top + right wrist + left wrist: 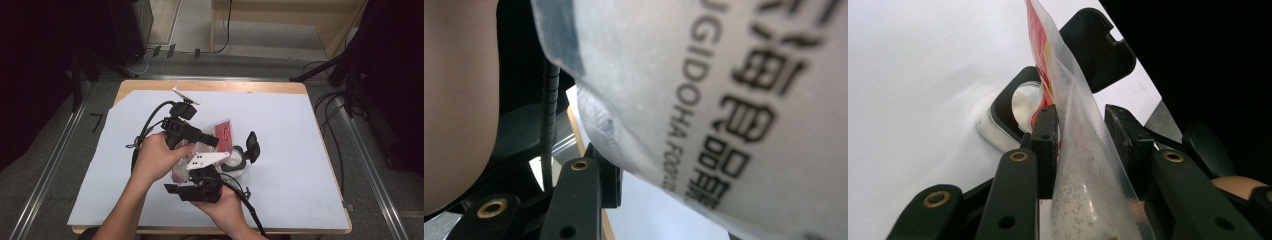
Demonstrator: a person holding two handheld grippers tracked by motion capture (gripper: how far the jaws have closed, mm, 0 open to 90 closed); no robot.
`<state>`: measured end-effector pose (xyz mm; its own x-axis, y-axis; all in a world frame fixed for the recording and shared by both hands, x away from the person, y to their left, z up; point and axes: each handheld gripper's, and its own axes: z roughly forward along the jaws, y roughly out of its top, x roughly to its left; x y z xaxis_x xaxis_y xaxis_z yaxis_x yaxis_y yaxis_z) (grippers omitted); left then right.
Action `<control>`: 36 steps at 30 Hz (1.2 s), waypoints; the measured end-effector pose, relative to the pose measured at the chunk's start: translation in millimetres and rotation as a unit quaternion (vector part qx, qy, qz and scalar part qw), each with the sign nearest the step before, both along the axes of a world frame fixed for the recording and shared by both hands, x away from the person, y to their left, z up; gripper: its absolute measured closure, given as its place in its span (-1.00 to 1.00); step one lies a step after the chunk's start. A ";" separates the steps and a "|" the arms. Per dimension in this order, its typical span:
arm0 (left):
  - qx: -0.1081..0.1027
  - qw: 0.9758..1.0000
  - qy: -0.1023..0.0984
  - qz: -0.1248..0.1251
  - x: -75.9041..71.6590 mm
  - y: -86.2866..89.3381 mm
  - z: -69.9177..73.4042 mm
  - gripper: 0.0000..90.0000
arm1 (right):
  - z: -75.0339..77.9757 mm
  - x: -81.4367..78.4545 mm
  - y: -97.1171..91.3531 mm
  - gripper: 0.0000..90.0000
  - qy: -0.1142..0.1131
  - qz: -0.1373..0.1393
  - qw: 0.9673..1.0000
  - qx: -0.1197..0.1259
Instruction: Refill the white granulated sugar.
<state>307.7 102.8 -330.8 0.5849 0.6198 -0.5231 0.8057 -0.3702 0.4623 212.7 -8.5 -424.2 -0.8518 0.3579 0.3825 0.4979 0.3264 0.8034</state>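
A clear bag (pixel 224 132) of white grains with red print hangs tilted over the middle of the table. My left gripper (pixel 212 142) is shut on it; in the left gripper view the bag (pixel 1083 170) runs up between both pads (pixel 1045 140). From below, my right gripper (pixel 194 174) is shut on the bag's lower end. The right gripper view has the bag's printed side (pixel 724 100) lying against the one finger (pixel 589 185) that shows; the other is hidden behind it. A white container (pixel 234 161) with a black rim stands just right of the bag, its black lid (pixel 252 145) flipped open.
A white sheet (pixel 290 130) covers the wooden table. Cables trail from both grippers toward the near edge. The container (pixel 1008 112) and its lid (pixel 1098 47) lie just beyond the bag's top. Dark stands and cables crowd the floor around the table.
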 end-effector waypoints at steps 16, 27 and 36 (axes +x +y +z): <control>-0.007 1.000 0.008 0.006 3.8 -2.3 1.1 0.50 | 2.7 1.8 -1.4 0.41 0.010 0.000 1.000 0.005; -0.008 1.000 0.011 0.005 5.4 -3.9 1.5 0.50 | 3.0 2.1 -2.1 0.40 0.011 -0.002 1.000 0.008; 0.006 1.000 0.012 -0.005 6.4 -8.1 4.2 0.49 | 3.9 2.1 -4.0 0.40 0.014 -0.004 1.000 0.013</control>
<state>314.1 94.7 -326.5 0.5785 0.6197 -0.5304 0.8129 -0.3837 0.4382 214.8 -12.5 -420.3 -0.8376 0.3546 0.4156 0.5230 0.3006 0.7976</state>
